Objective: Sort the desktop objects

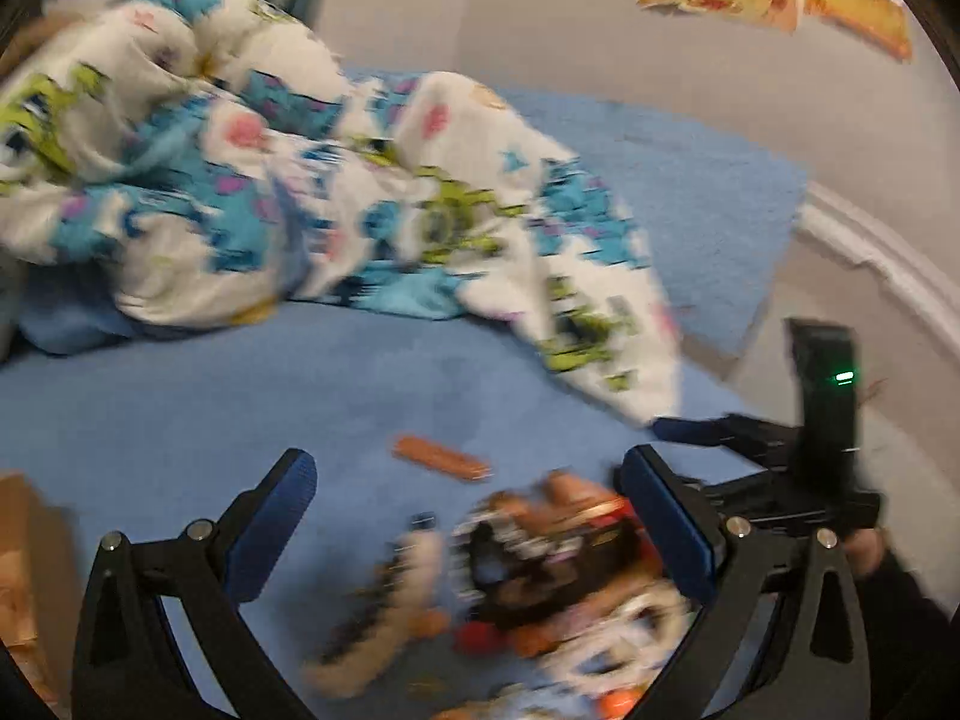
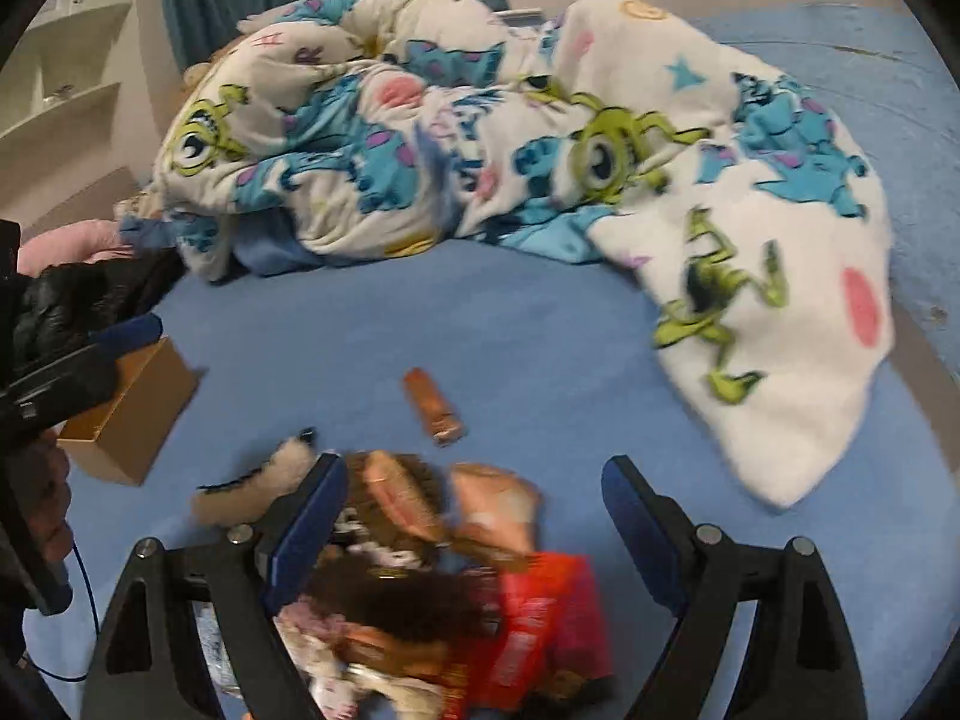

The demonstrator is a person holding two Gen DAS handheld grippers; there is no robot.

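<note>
A jumbled pile of small items (image 2: pixel 432 570) lies on the blue bedsheet (image 2: pixel 540 330): a red packet (image 2: pixel 540 618), brownish wrappers and a fuzzy beige piece (image 2: pixel 252 492). A brown bar (image 2: pixel 433 405) lies alone just beyond it. My right gripper (image 2: pixel 474 468) hovers over the pile, open, with nothing pressed between its pads. My left gripper (image 1: pixel 468 468) is open too, above the same pile (image 1: pixel 540 570) and near the bar (image 1: pixel 441 459). The black body of my right gripper (image 1: pixel 822 420) shows at the right of the left wrist view. Both views are blurred.
A crumpled cartoon-print blanket (image 2: pixel 480 138) covers the far half of the bed. A cardboard box (image 2: pixel 138 414) sits left of the pile, with my left gripper's finger (image 2: pixel 126 327) over it. Shelves (image 2: pixel 66 96) stand far left. The bed edge and floor (image 1: pixel 840 300) lie to the right.
</note>
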